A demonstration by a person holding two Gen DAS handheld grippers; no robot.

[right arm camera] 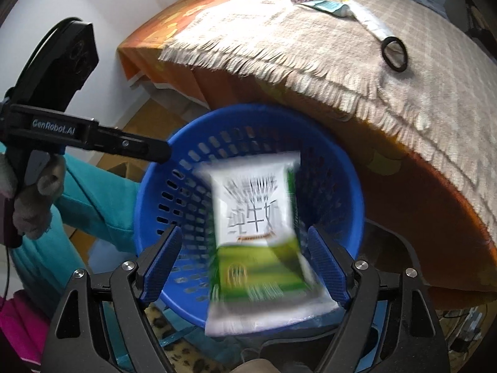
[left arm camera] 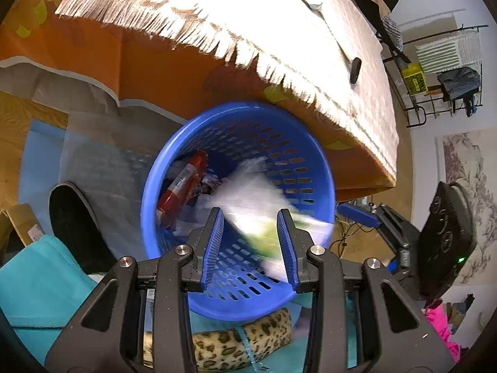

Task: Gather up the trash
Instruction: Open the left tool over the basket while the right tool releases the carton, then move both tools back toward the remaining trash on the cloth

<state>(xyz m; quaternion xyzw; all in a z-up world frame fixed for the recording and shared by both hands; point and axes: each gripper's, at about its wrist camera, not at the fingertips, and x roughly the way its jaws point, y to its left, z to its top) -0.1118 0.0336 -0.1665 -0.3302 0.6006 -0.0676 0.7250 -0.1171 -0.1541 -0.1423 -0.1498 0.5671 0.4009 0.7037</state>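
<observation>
A blue perforated basket (left arm camera: 313,168) (right arm camera: 351,186) stands below the table edge. A white and green milk pouch (right arm camera: 257,233) is blurred by motion, loose between the open fingers of my right gripper (right arm camera: 245,261) and over the basket mouth; it also shows in the left wrist view (left arm camera: 261,205). My left gripper (left arm camera: 251,242) is open and empty just above the basket's near rim. A red wrapper (left arm camera: 183,186) and other crumpled trash lie inside the basket. On the table lie a teal tube (right arm camera: 329,6) and a white wrapper (right arm camera: 369,20).
An orange tablecloth with a beige fringed mat (right arm camera: 310,46) covers the table above the basket. A black hair tie (right arm camera: 394,53) lies on the mat. A leopard-print slipper (left arm camera: 236,342) and teal clothing (left arm camera: 40,279) are under the grippers. A black shoe (left arm camera: 74,217) stands left.
</observation>
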